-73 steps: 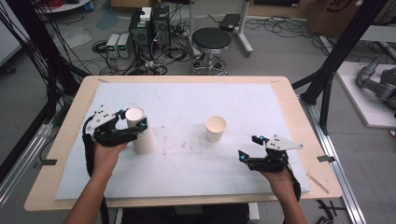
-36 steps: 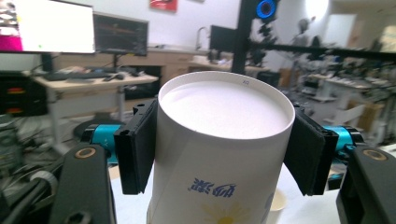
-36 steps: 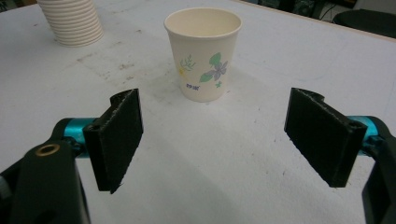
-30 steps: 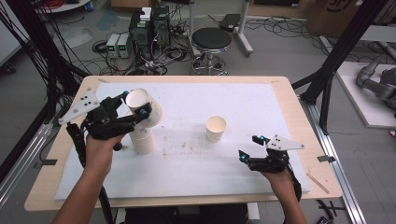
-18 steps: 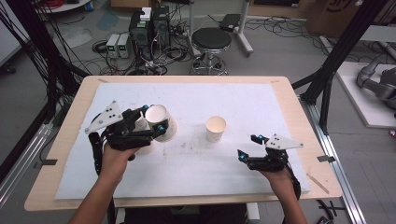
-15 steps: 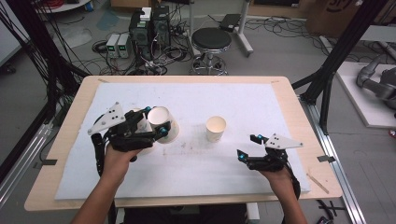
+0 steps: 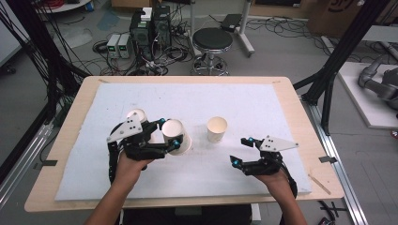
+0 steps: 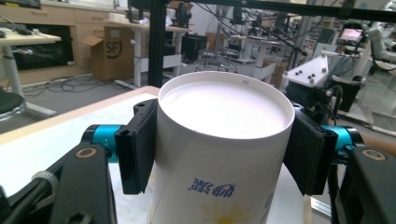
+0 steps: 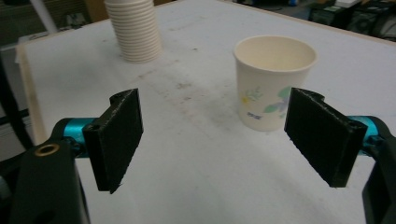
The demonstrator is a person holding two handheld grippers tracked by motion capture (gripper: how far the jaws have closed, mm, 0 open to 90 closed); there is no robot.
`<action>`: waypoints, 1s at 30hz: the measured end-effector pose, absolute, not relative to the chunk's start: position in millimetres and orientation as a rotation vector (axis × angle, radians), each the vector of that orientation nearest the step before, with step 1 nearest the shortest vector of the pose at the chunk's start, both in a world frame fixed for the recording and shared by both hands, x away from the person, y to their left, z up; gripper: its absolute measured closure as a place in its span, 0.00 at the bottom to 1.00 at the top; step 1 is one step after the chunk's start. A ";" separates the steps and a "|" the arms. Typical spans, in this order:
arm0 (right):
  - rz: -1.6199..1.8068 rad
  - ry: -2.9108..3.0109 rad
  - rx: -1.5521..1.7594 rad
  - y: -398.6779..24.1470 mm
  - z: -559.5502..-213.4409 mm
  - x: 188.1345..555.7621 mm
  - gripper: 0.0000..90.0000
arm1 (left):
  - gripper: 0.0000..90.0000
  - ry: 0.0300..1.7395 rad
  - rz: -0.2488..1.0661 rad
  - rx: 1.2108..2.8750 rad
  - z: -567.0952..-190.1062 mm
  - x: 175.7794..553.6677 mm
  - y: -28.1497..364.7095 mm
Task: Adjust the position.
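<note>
High view: a person stands at a white-covered table (image 7: pixel 263 101), a two-jaw gripper in each hand. The left gripper (image 7: pixel 168 132) clamps a paper cup (image 7: pixel 177 136), upside down and tilted, lifted off a stack of nested cups (image 7: pixel 136 116) just to its left. The left gripper view looks onto the cup's flat base (image 8: pixel 224 109), with both black pads pressed to its sides. An upright empty cup (image 7: pixel 217 129) stands just right of the held one, near the table's middle. The right gripper (image 7: pixel 239 150) rests low at the near right, jaws wide apart and empty. The step looks like carrying a freshly separated cup across; next it needs turning upright and setting down beside the standing cup.
</note>
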State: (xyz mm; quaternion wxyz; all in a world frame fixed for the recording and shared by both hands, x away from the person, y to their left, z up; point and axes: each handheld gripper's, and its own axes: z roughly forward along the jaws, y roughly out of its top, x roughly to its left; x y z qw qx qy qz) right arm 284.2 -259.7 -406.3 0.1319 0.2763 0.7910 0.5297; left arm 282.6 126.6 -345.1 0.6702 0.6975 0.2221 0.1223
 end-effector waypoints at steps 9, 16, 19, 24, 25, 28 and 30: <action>1.606 2.362 0.688 -246.4 -401.2 277.8 0.22 | 0.38 0.470 0.232 1.607 -357.1 275.9 111.2; 1.639 2.424 0.596 -228.3 -402.5 274.4 0.22 | 0.38 0.425 0.164 1.618 -366.9 273.5 103.8; 1.648 2.444 0.556 -220.0 -402.5 272.8 0.22 | 0.38 0.412 0.146 1.629 -370.8 273.3 101.1; 1.647 2.450 0.518 -212.5 -401.8 271.4 0.22 | 0.38 0.390 0.119 1.641 -374.4 272.8 95.2; 1.652 2.453 0.515 -211.5 -401.6 270.9 0.22 | 0.38 0.383 0.116 1.646 -374.8 272.9 94.3; 1.658 2.464 0.499 -208.5 -400.1 270.3 0.22 | 0.38 0.375 0.103 1.656 -377.3 273.1 89.4; 1.670 2.478 0.478 -205.7 -398.8 270.8 0.22 | 0.38 0.366 0.094 1.664 -378.6 273.3 86.9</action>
